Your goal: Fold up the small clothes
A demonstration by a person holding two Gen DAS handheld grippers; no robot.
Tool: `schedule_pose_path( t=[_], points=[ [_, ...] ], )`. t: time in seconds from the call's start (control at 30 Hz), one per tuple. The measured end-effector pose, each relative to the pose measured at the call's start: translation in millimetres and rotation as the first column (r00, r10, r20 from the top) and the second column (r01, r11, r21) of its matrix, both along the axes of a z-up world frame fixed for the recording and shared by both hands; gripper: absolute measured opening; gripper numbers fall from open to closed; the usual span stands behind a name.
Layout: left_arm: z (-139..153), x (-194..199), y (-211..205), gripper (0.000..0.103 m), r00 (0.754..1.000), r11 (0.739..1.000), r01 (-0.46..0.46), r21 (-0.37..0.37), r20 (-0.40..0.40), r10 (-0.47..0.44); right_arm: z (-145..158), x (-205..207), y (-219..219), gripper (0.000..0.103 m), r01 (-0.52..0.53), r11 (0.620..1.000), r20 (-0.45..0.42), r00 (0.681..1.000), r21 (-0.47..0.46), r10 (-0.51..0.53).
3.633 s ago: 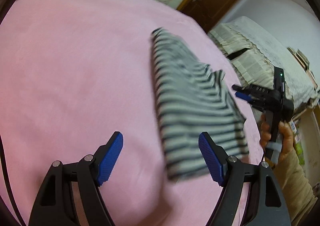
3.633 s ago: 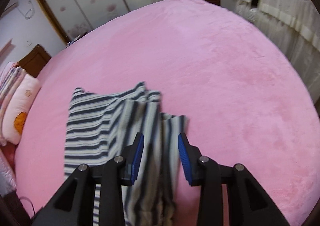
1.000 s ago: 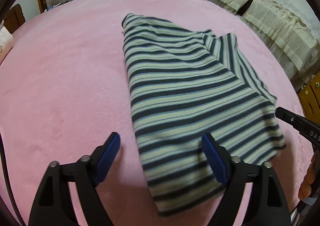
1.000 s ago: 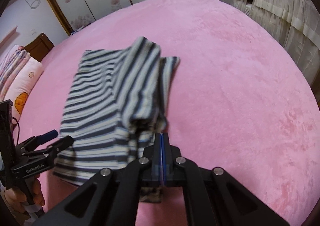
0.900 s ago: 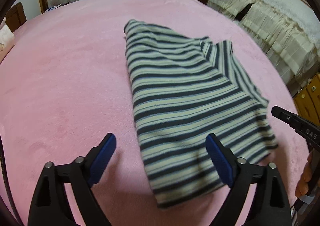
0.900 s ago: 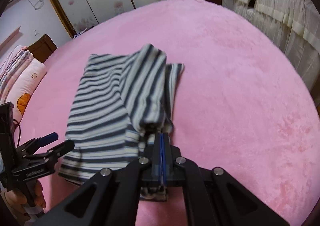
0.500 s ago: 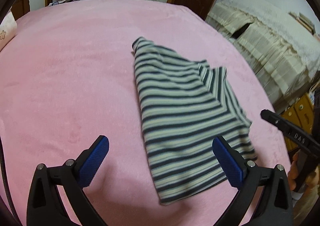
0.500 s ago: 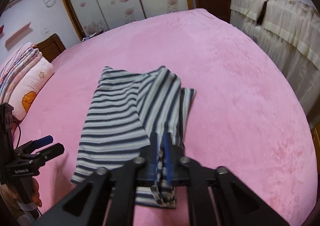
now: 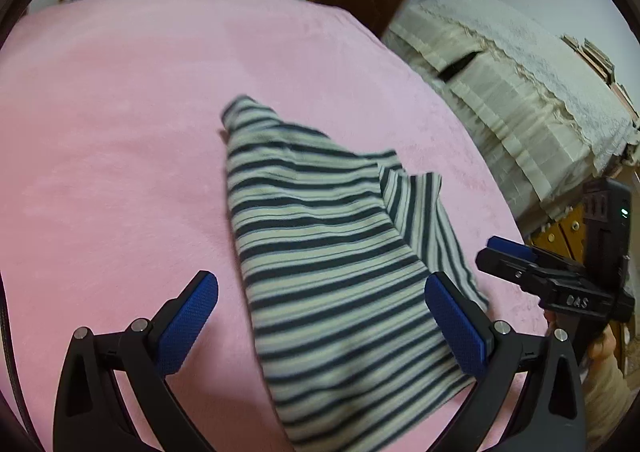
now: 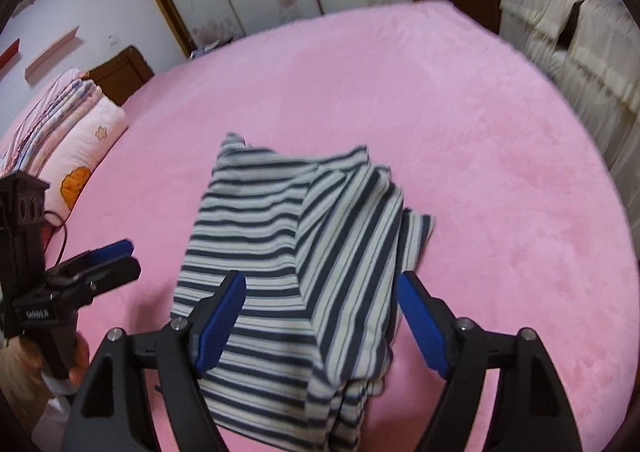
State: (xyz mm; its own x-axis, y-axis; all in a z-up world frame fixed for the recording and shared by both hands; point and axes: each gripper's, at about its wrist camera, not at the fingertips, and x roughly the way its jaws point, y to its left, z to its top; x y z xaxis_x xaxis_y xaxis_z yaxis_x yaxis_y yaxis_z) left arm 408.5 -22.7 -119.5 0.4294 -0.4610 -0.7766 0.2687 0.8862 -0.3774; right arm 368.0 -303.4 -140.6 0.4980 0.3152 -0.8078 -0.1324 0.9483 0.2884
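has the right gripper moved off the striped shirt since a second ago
Yes. The right gripper, jaws just opening with nothing pinched, has backed away from the striped shirt: more of the pink bedspread shows.

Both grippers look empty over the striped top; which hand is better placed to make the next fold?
Probably right. The right gripper, jaws just opened and empty, sits over the striped garment's bunched, loose flap; the left gripper is open over its flat side.
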Motion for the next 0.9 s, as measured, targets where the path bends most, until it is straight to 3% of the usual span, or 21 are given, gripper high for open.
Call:
schedule_pose_path(
  t=[0.13,0.27,0.4,0.67,0.77,0.83,0.87,0.9],
  points=[
    [-34.6,22.5,-5.0,0.103,0.996,0.999,0.011,-0.035,-0.093,-0.014,-30.1,14.5,-18.2,0.079,0.017,0.997,-0.068,0.998,0.080,-0.011],
    [-61.4,40.8,-8.9,0.103,0.992,0.998,0.019,-0.052,-0.126,-0.025,-60.5,24.4,-42.1,0.079,0.072,0.980,-0.134,0.990,0.186,-0.047],
    [-86.1,57.6,-9.0,0.103,0.982,0.992,0.015,-0.121,-0.183,-0.037,-81.9,33.2,-56.4,0.080,0.086,0.939,-0.178,0.984,0.333,-0.027],
    [-97.6,81.1,-10.3,0.102,0.989,0.960,-0.007,-0.279,-0.144,-0.035,-97.3,69.2,-41.8,0.080,-0.016,0.870,-0.130,0.987,0.493,0.092],
    [-97.7,86.9,-15.5,0.100,0.990,0.954,0.009,-0.300,-0.131,-0.050,-99.5,77.6,-31.9,0.071,-0.036,0.869,-0.118,0.987,0.493,0.108],
    [-97.5,89.6,-22.7,0.093,0.991,0.951,0.023,-0.308,-0.118,-0.062,-100.4,80.0,-27.7,0.052,-0.043,0.876,-0.112,0.988,0.481,0.110],
    [-96.2,90.4,-25.1,0.085,0.992,0.952,0.023,-0.306,-0.113,-0.061,-102.1,80.7,-26.8,0.040,-0.048,0.875,-0.109,0.987,0.482,0.114],
    [-96.5,91.8,-27.1,0.076,0.993,0.953,0.019,-0.302,-0.107,-0.053,-103.1,80.3,-25.7,0.038,-0.049,0.876,-0.104,0.988,0.480,0.112]
  ],
)
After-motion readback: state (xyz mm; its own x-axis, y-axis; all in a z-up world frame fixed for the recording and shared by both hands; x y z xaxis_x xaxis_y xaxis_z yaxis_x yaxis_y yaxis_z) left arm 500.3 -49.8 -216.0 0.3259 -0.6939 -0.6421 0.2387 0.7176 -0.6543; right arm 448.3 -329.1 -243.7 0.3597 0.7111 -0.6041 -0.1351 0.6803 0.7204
